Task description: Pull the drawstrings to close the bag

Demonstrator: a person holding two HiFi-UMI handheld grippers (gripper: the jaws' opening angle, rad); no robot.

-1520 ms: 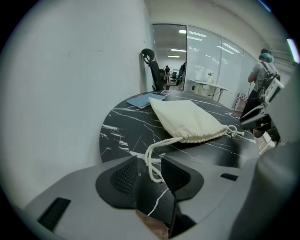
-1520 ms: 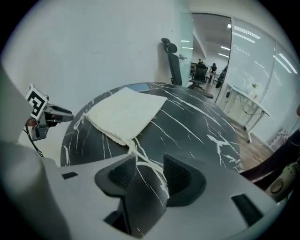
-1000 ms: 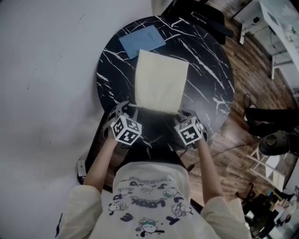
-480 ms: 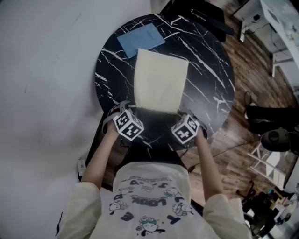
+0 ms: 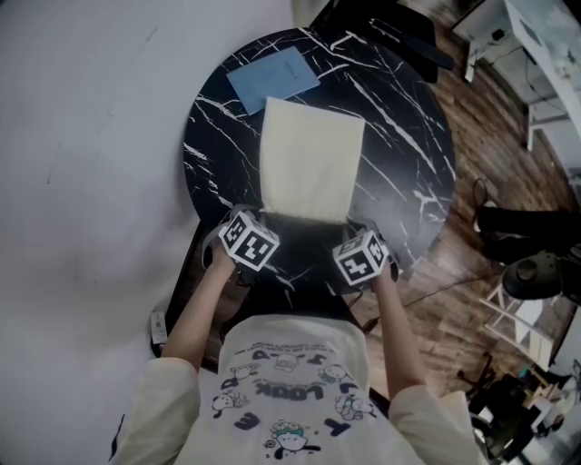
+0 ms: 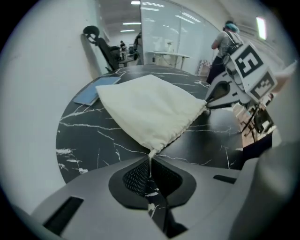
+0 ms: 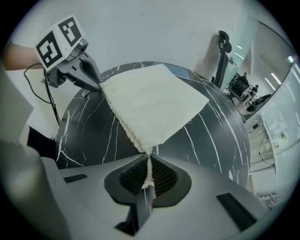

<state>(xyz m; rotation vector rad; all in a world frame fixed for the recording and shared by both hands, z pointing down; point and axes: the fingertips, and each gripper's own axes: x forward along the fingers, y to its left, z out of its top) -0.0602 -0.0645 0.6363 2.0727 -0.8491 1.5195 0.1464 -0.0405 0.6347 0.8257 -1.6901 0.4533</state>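
Observation:
A cream drawstring bag (image 5: pixel 311 161) lies flat on the round black marble table (image 5: pixel 408 154), its gathered mouth towards me. My left gripper (image 5: pixel 260 218) sits at the mouth's left corner. In the left gripper view its jaws (image 6: pixel 150 161) have just closed on the thin white drawstring (image 6: pixel 150 165) coming out of that corner. My right gripper (image 5: pixel 350 224) is at the right corner, and its jaws (image 7: pixel 149 171) have just closed on the other drawstring (image 7: pixel 148 173). Each gripper shows in the other's view, the right gripper (image 6: pixel 208 104) and the left gripper (image 7: pixel 99 86), both at the bag's corners.
A blue sheet (image 5: pixel 274 76) lies on the table beyond the bag. The table's near edge is just under my grippers. A dark chair (image 5: pixel 390 27) stands behind the table on wood floor. A person (image 6: pixel 225 40) stands far off.
Both marker cubes have tipped and shifted a little at the bag's near corners. The bag lies where it was.

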